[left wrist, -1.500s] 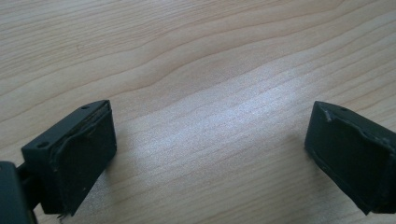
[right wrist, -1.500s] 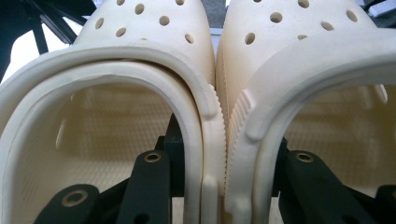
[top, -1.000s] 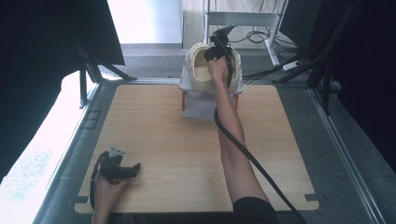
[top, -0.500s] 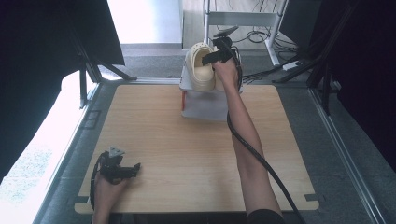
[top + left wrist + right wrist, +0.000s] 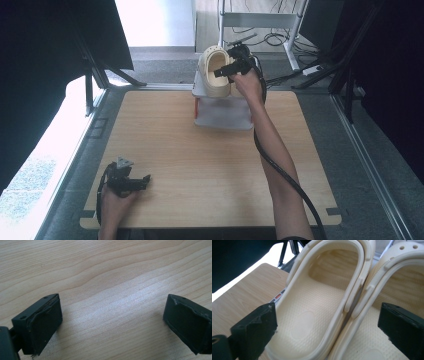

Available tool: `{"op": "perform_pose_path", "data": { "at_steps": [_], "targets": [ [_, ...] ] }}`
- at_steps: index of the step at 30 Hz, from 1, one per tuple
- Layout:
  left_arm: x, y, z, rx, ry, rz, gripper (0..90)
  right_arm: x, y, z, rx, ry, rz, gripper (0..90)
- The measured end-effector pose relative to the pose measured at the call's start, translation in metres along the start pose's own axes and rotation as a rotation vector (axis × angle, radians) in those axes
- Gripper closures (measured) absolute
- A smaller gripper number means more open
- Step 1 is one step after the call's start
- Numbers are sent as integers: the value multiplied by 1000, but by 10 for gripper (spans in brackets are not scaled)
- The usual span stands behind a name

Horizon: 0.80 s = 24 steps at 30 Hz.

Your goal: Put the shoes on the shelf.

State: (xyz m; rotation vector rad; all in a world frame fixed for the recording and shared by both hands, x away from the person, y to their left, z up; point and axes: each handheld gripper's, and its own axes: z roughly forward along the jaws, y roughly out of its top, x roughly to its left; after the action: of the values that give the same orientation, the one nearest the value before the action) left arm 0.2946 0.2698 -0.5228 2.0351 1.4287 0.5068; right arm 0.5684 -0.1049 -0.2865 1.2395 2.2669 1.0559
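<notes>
- Two cream-coloured clogs sit side by side on a low white stand [image 5: 222, 112] at the far edge of the wooden table [image 5: 200, 165], touching along their inner rims.
- In the right gripper view the left-hand clog [image 5: 317, 312] shows its whole foot opening, with a dimpled footbed and an oval patch at the heel; the right-hand clog [image 5: 387, 290] is cut off by the frame edge, with small vent holes on its upper.
- From the high view the clogs stand toe-up, leaning back; one clog [image 5: 214, 70] shows clearly, the other is mostly hidden behind the hand.
- The right gripper [image 5: 223, 73] is up at the clogs, held by an outstretched arm, its black cable trailing back along the forearm.
- Its jaws have just been opening and now stand wide apart, released; the touching rims of the two clogs lie in the gap between them, but neither pad presses on anything.
- The left gripper [image 5: 146, 177] rests low over the near left corner of the table, well apart from the stand.
- Its jaws are spread wide too, with bare wood grain between them and nothing grasped.
- A red mark shows on the stand's left edge.
</notes>
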Motion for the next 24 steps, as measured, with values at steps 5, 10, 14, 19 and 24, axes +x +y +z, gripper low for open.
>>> {"op": "perform_pose_path", "data": {
  "at_steps": [5,10,14,19,24],
  "targets": [
    [0,0,0,1,-2,-1,21,4,-11,-10,1,33,-67,0],
    [0,0,0,0,-1,-1,21,10,-22,-21,-8,59,-109,0],
    [0,0,0,0,-1,-1,21,16,-32,-32,-11,84,-142,0],
    [0,0,0,1,-1,0,21,22,-48,-46,-4,128,-163,0],
    [0,0,0,4,0,3,21,24,-69,-60,-9,171,-184,0]
  ]
}}
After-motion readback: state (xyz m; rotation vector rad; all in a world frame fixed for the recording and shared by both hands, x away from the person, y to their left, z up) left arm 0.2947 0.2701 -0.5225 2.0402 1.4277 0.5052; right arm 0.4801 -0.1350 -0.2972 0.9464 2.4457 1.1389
